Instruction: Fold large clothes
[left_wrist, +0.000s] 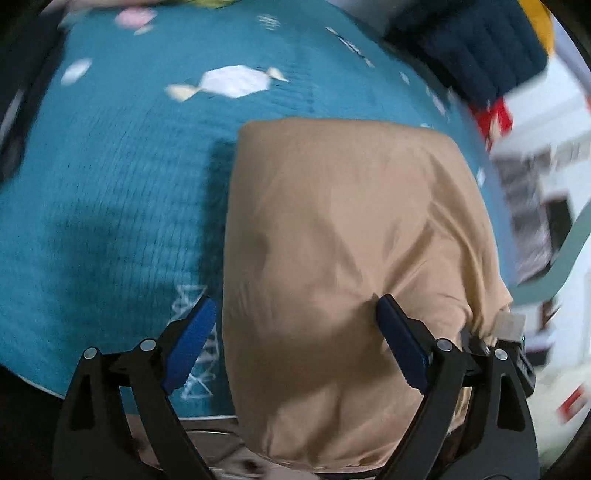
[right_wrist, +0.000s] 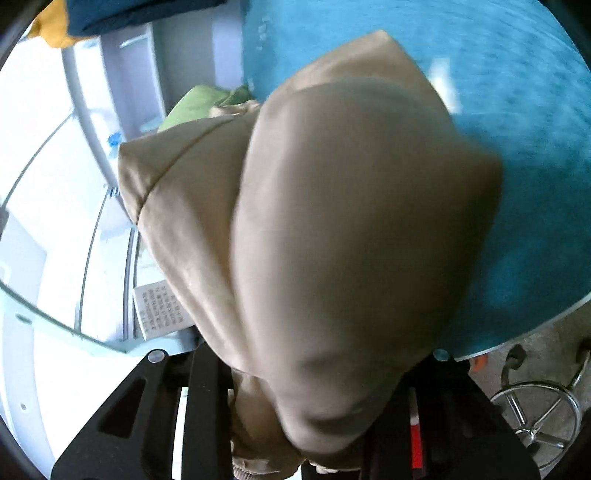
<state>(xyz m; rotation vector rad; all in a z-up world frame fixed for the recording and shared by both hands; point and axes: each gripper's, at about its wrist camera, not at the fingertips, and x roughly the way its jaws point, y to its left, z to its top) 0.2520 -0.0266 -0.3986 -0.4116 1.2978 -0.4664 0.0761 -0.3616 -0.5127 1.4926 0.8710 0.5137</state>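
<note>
1. Your tan garment (left_wrist: 343, 258) lies folded into a rough rectangle on the teal quilted cloth (left_wrist: 122, 192), toward that cloth's right edge; its near end hangs over the cloth's near edge.
2. Your left gripper (left_wrist: 295, 343) hangs above the garment's near part with its jaws wide apart. One blue pad (left_wrist: 190, 345) is over the teal cloth just left of the garment, the other is over the tan fabric. Neither pad presses on anything.
3. Your right gripper (right_wrist: 295, 417) has tan fabric bunched up between its fingers and draped over them. The fingertips are hidden under it, so you cannot tell from the view how the jaws stand.
4. A white care label (right_wrist: 162, 308) hangs at the garment's left side in the right wrist view.
5. Beyond the teal cloth's far right corner sits a dark navy ribbed textile (left_wrist: 480, 48).
6. Below the teal cloth's near edge shows a chrome stool base (right_wrist: 535, 417).
</note>
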